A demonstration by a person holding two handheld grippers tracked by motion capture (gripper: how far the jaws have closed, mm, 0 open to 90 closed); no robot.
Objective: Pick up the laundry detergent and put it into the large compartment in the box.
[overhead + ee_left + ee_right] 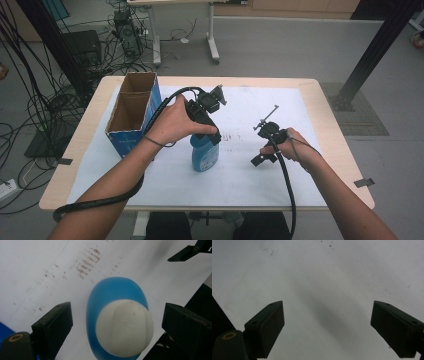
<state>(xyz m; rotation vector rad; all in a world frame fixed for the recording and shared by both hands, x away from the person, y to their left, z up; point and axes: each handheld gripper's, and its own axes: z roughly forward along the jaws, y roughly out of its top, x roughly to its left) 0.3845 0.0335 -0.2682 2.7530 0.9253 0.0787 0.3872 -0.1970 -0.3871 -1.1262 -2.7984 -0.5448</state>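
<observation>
Left claw (117,322) hangs wide around the blue bottle's (113,297) white cap (124,327); closing off-centre could topple it; right claw (328,322) gapes wide, idle

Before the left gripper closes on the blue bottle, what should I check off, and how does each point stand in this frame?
1. Left gripper open: ok, a gap shows on each side of the white cap.
2. Cap between the fingers: ok, it sits roughly midway in the left gripper view.
3. Blue bottle upright on the white sheet: ok.
4. Fingers low enough to grip the cap: cannot tell; the view looks straight down on it.
5. Right gripper out of the way: ok, open over bare sheet, apart from the bottle.
6. Cardboard box clear of the bottle: ok, it stands apart to the left.
</observation>
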